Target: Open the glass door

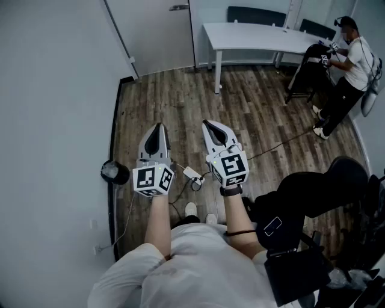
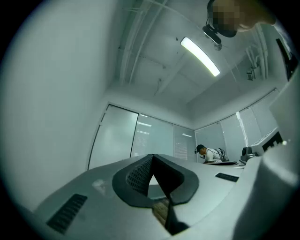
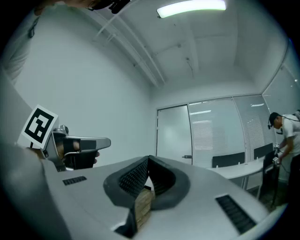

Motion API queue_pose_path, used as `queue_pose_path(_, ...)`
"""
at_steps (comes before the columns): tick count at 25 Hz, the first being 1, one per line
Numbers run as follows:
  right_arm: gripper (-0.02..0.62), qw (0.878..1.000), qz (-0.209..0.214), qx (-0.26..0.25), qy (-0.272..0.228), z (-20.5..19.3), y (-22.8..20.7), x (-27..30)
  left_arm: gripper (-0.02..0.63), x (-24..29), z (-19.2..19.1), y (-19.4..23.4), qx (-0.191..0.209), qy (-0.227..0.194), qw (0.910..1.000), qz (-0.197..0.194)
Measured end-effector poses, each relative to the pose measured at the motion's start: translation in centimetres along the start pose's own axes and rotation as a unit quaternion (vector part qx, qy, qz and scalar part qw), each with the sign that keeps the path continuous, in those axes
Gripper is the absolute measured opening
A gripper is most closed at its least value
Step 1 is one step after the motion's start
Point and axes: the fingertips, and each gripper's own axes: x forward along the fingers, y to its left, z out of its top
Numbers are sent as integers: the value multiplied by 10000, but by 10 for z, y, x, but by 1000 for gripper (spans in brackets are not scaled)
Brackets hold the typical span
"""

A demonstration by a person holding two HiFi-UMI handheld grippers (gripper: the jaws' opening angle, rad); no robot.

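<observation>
The frosted glass door [image 1: 155, 31] stands closed at the far end of the room, its metal handle [image 1: 178, 8] at its right edge. The right gripper view shows the door [image 3: 173, 134] and handle [image 3: 187, 157] straight ahead; in the left gripper view the door [image 2: 115, 138] is ahead, slightly left. My left gripper [image 1: 159, 127] and right gripper [image 1: 207, 123] are held side by side over the wooden floor, well short of the door. Both are shut with nothing between the jaws [image 2: 152, 156] [image 3: 148, 158].
A grey wall [image 1: 54, 120] runs along the left. A white table [image 1: 258, 36] stands at the back right, where a person [image 1: 352, 60] works by a dark cart. A power strip and cables [image 1: 192, 174] lie on the floor, and a black chair [image 1: 313, 198] stands to my right.
</observation>
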Motion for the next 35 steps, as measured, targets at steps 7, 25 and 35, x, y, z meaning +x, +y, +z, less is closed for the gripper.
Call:
queue_pose_path(7, 3, 9991, 272, 324, 36, 0, 11, 34, 2, 23, 0, 25, 245, 76, 9997, -33)
queue_pose_path(25, 3, 9989, 210, 394, 153, 2, 30, 149, 2, 56, -15, 148, 171, 255, 9989, -365)
queue_pose_path(35, 3, 9980, 204, 380, 463, -27, 16, 201, 2, 102, -48, 184, -185, 335, 9980, -505)
